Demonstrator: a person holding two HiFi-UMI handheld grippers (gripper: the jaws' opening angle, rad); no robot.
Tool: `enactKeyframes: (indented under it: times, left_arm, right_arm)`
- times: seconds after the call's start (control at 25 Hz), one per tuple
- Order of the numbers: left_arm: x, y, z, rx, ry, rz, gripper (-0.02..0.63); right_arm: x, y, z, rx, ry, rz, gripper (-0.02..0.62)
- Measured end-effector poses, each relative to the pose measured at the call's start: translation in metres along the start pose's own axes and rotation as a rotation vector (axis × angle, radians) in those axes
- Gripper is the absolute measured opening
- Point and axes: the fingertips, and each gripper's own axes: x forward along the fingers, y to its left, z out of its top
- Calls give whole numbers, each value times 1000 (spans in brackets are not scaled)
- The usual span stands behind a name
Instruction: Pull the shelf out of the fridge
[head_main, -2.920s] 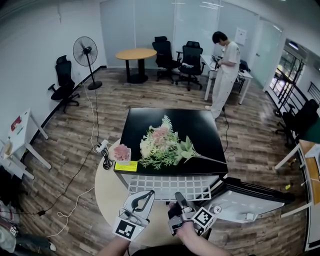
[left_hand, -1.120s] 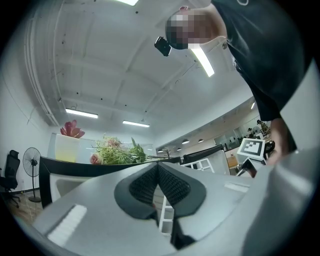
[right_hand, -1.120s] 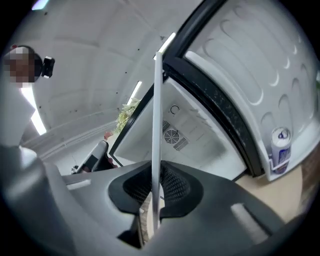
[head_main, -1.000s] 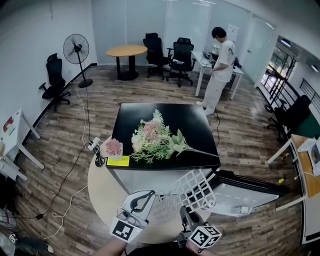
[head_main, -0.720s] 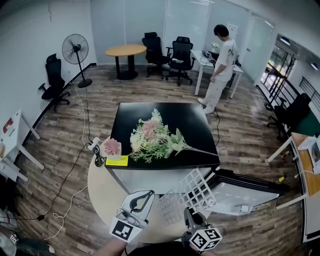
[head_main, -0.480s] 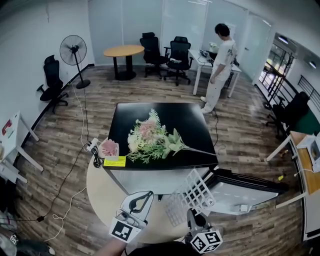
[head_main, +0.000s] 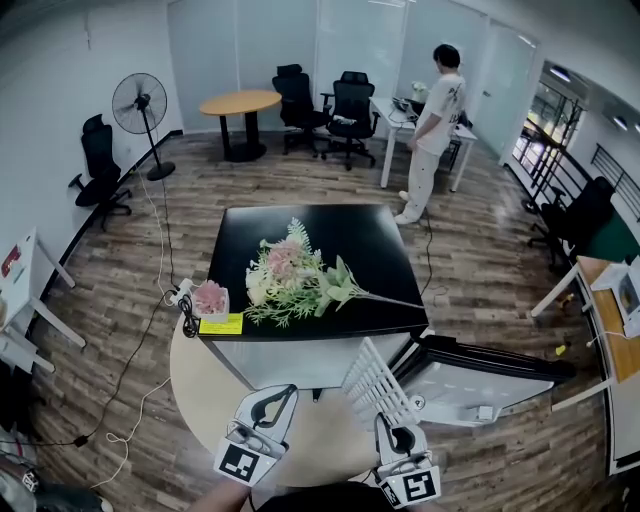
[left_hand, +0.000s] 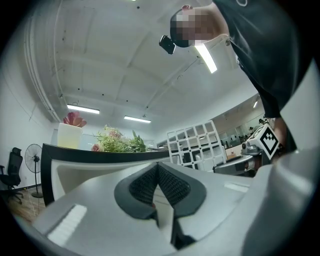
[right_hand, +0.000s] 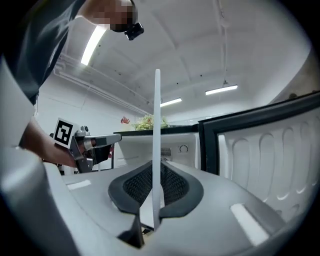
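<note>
The white grid shelf is out of the fridge and hangs in front of it, tilted up almost on edge. My right gripper is shut on its near edge; in the right gripper view the shelf is a thin upright strip pinched between the pads. My left gripper hovers to the left of the shelf, shut and empty. From the left gripper view the shelf shows as a grid at right, past the shut left gripper.
The fridge door stands open to the right. Artificial flowers and a small pink potted plant lie on the black fridge top. A round beige mat is under the fridge. A person stands far back by desks.
The shelf has come out of the fridge and turned from lying flat to nearly on edge, drawn toward me by the right gripper. The left gripper has stayed put.
</note>
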Motion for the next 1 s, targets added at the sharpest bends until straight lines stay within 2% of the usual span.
enactKeyframes:
  times: [0.52, 1.0]
  left_arm:
    - [-9, 21, -5, 23, 22, 82, 0]
    - [-17, 18, -6, 52, 19, 95, 0]
  right_arm:
    - [22, -14, 39, -91, -134, -5, 35]
    - [22, -11, 39, -114, -135, 1, 34]
